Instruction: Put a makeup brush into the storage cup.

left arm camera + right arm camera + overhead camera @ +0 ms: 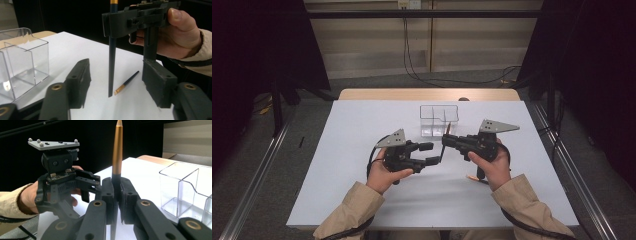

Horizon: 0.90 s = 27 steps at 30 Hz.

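**Right claw clamped on upright brush; left claw parted around its lower end**

Right claw (117,202), nearest in the right gripper view, has its two black jaws closed together on a dark-handled brush (117,157), which stands upright between them with its gold section and tip rising above the jaws. In the high view the right claw (446,140) sits at mid-worktop, held by the person's right hand (490,165), with the grey three-cornered plate (496,126) on top.

Left claw (113,82) has its jaws apart; no pad presses on anything. The lower, dark end of the held brush (111,65) hangs between the two jaws, clear of both, its end close to the worktop surface; whether it touches cannot be told. In the high view the left claw (432,153) faces the right one, held by the left hand (384,172), and the two claws stand just beside each other.

A second brush (126,83) lies flat on the white worktop (362,130) beyond the hanging brush end, gold end nearer the camera, dark handle pointing away. In the high view it lies near the right hand (475,178).

Farther back, a clear plastic organiser (439,119) with inner dividers stands upright on the worktop, behind both claws and apart from them. Its visible compartments (22,62) hold nothing discernible.

Behind the worktop, cables (412,60) hang down a pale wall to the floor.
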Motion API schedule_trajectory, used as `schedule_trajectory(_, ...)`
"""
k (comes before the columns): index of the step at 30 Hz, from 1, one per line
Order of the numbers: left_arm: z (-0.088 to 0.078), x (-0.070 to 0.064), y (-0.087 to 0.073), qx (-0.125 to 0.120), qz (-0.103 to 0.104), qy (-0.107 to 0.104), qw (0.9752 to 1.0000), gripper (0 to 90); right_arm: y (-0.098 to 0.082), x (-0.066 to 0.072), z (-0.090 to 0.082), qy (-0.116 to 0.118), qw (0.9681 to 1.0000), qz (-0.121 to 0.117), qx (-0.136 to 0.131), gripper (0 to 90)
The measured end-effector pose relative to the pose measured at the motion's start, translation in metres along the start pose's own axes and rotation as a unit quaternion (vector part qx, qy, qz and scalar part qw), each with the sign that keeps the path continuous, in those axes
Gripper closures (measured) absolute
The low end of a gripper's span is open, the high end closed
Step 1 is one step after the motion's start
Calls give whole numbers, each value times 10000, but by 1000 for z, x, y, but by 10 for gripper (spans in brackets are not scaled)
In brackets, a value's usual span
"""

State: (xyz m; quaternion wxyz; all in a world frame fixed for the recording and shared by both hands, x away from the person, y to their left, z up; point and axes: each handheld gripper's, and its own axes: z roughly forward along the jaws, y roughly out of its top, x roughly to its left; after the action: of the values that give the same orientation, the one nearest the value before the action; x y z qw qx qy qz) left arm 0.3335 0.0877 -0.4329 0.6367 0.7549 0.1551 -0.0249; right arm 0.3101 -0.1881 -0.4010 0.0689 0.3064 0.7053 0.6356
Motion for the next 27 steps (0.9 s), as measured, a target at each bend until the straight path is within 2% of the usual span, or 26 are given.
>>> schedule_trajectory(9, -11, 2, 2, -17, -17, 145, 9999, 190, 0, 0, -2, 24, 10000, -15, -22, 832)
schedule_trajectory(11, -13, 3, 2, 104, -117, 157, 9998, 136, 0, 0, -3, 14, 10000, -9, -21, 832)
schedule_trajectory(13, -16, 4, 1, 92, -30, 189, 9998, 126, 0, 0, -3, 14, 10000, -18, -27, 832)
schedule_trajectory(21, -27, 3, 3, -16, 50, 232, 9997, 57, 0, -1, -5, -1, 10000, -42, -20, 832)
schedule_trajectory(27, -40, 5, 1, -56, 213, 160, 9996, 17, -1, -1, -5, -3, 10000, -44, -20, 832)
